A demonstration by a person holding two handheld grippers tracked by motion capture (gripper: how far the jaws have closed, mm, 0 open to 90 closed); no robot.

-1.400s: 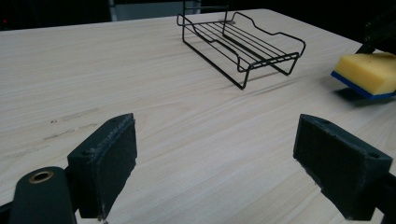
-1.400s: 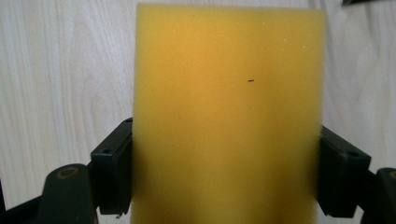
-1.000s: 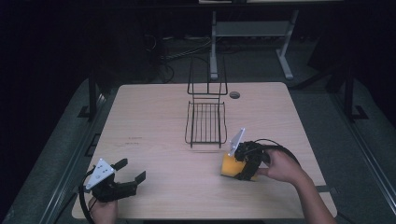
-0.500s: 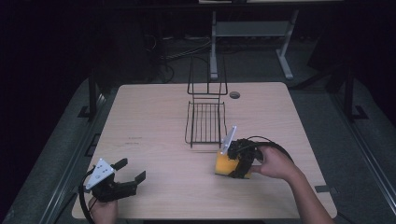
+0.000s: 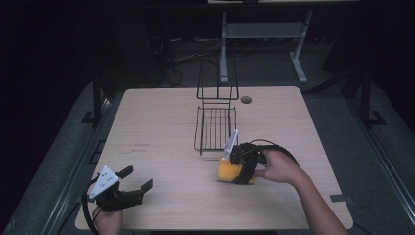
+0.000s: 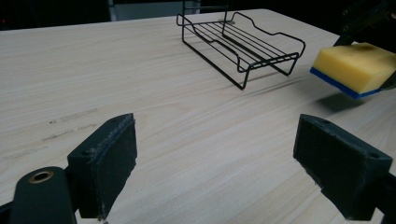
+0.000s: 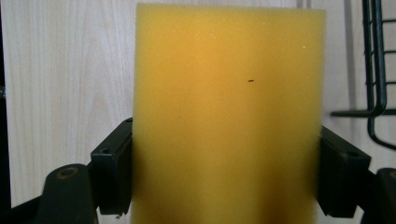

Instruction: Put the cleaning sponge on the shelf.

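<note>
A yellow sponge (image 5: 228, 172) with a blue underside (image 6: 337, 83) hangs slightly above the table, casting a shadow below it. My right gripper (image 5: 237, 168) is shut on it, one jaw pressed against each long side of the sponge (image 7: 229, 116). The sponge sits just in front of the near right corner of a black wire rack (image 5: 215, 128). My left gripper (image 5: 137, 178) rests at the table's front left, open, with nothing between its pads (image 6: 107, 158). It looks toward the rack (image 6: 243, 42) and the sponge.
The light wooden table (image 5: 156, 127) has a round cable hole (image 5: 246, 100) behind the rack. The rack's tall wire back (image 5: 217, 78) rises at its far end. A metal stand (image 5: 259, 34) and cables lie on the dark floor beyond.
My right gripper has carried the sponge a little to the left, across the front of the rack. The left gripper has stayed where it was.
</note>
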